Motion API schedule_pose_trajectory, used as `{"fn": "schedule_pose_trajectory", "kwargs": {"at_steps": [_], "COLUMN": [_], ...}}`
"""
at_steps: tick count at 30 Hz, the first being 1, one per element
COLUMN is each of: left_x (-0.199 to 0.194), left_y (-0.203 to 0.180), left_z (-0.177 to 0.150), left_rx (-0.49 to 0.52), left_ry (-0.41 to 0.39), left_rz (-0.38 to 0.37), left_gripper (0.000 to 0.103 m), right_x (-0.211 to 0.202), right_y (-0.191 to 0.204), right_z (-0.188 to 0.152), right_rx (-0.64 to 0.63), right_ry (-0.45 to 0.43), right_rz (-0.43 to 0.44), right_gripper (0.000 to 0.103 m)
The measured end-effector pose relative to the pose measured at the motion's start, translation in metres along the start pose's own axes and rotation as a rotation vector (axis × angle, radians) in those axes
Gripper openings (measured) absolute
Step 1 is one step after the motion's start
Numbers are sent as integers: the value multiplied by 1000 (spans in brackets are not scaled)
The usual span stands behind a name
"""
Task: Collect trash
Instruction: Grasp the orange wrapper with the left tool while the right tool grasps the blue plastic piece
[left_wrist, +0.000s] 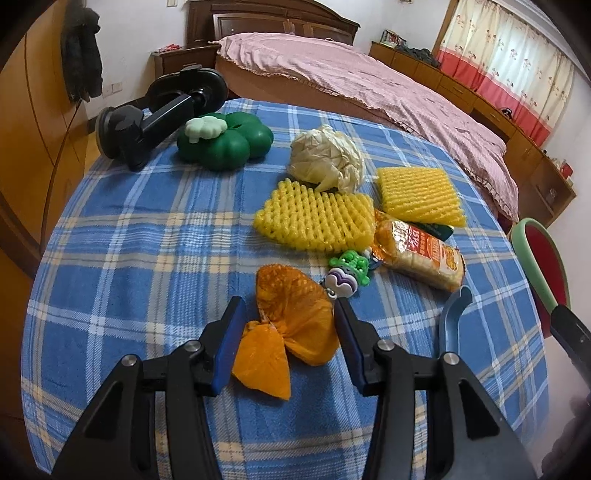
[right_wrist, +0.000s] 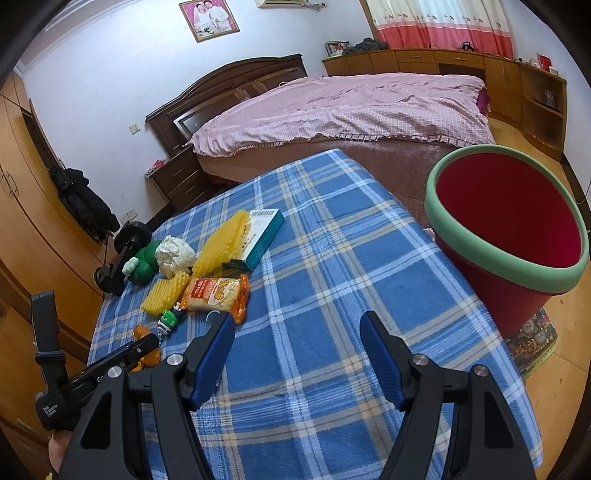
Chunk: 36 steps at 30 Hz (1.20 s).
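Bedroom table under a blue plaid cloth (left_wrist: 147, 229): the left gripper (left_wrist: 290, 308) stood wide open around an orange foam net (left_wrist: 291, 325), fingers either side, not touching. Right gripper (right_wrist: 297, 325) was wide open over bare cloth, red bin (right_wrist: 509, 229) just beyond the table edge. Snack packet (right_wrist: 218, 291) print unreadable.

Soft, even daylight, both views sharp.
Light filters through the red-and-cream patterned curtains (left_wrist: 517, 62); shadows on the blue plaid tablecloth (right_wrist: 314, 258) stay faint. Fisheye bending curves the edges, with dark vignetted corners.
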<state>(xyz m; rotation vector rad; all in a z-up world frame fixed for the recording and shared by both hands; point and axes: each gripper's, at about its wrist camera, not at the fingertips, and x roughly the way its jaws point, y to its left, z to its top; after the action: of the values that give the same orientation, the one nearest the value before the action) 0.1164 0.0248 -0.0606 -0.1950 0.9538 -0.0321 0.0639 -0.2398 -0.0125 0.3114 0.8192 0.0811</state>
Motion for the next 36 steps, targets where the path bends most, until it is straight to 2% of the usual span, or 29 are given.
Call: {"fn": "schedule_pose_trajectory", "kwargs": {"at_steps": [7, 14, 21, 28, 34, 36], "left_x": [-4, -27, -44, -44, -42, -42], "left_y": [-1, 8, 19, 28, 30, 30], "left_z": [-2, -1, 3, 0, -1, -2], "left_rx": [22, 1, -30, -55, -60, -60], "left_ry": [-17, -64, -109, -106, -103, -101], "left_rz": [-14, -40, -31, -28, -30, -33], "left_gripper": [38, 38, 38, 38, 38, 38], "right_x": [9, 23, 42, 55, 62, 66], "right_y": [12, 29, 53, 71, 80, 81], "right_z": [-3, -8, -17, -27, -33, -36], "right_rx": [-35, -84, -148, -203, -232, -240], "right_ry": [24, 67, 125, 163, 187, 198], "right_rz": [8, 30, 55, 68, 71, 73], "right_gripper": [73, 73, 73, 72, 59, 51]}}
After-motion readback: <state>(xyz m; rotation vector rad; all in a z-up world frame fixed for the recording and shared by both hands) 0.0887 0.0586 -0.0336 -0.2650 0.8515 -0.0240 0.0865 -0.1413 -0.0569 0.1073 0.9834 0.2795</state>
